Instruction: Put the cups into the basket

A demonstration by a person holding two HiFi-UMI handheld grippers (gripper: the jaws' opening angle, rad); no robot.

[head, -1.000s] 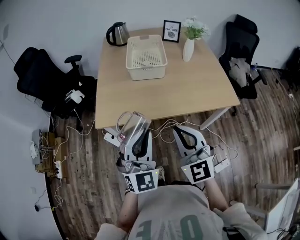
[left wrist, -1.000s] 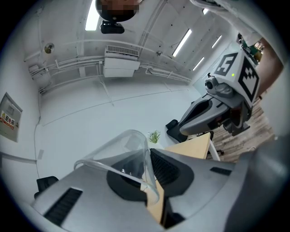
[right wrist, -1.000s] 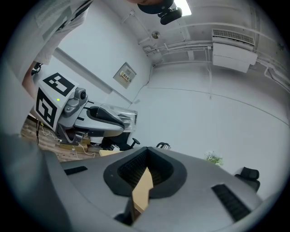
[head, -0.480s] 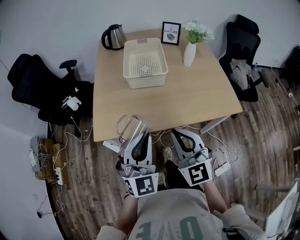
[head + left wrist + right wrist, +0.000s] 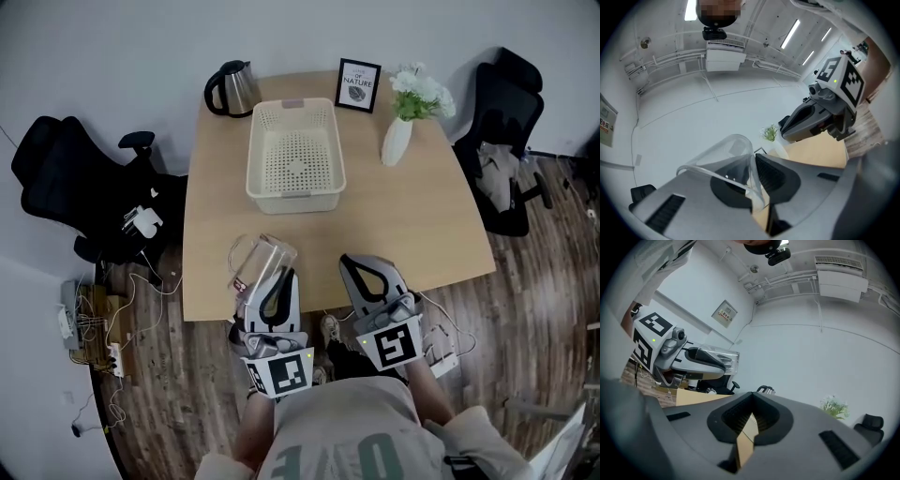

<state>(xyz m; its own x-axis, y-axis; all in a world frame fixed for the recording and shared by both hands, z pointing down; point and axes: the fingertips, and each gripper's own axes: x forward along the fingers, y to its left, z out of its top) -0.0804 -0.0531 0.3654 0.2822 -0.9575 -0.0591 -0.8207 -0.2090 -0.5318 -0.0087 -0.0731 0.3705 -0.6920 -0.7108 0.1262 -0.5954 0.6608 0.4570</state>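
A clear plastic cup [image 5: 259, 262] with a handle is held above the table's near edge. My left gripper [image 5: 273, 278] is shut on the cup's wall. In the left gripper view the cup [image 5: 723, 158] lies tilted across the jaws, its thin wall pinched where my left gripper [image 5: 753, 180] closes. The cream perforated basket [image 5: 264, 178] stands empty at the middle back of the table. To the right, my right gripper [image 5: 373, 275] hangs shut, and the right gripper view shows nothing between the jaws of my right gripper [image 5: 750, 414].
On the wooden table [image 5: 403, 230] stand a steel kettle [image 5: 231, 89] at the back left, a framed picture [image 5: 358, 85], and a white vase with flowers [image 5: 397, 139] at the back right. Black office chairs [image 5: 70, 192] flank both sides. Cables and a power strip [image 5: 112, 342] lie on the floor.
Both grippers and the cup have come forward from over the floor to the table's near edge. The basket now lies closer in view. Neither grip has changed.
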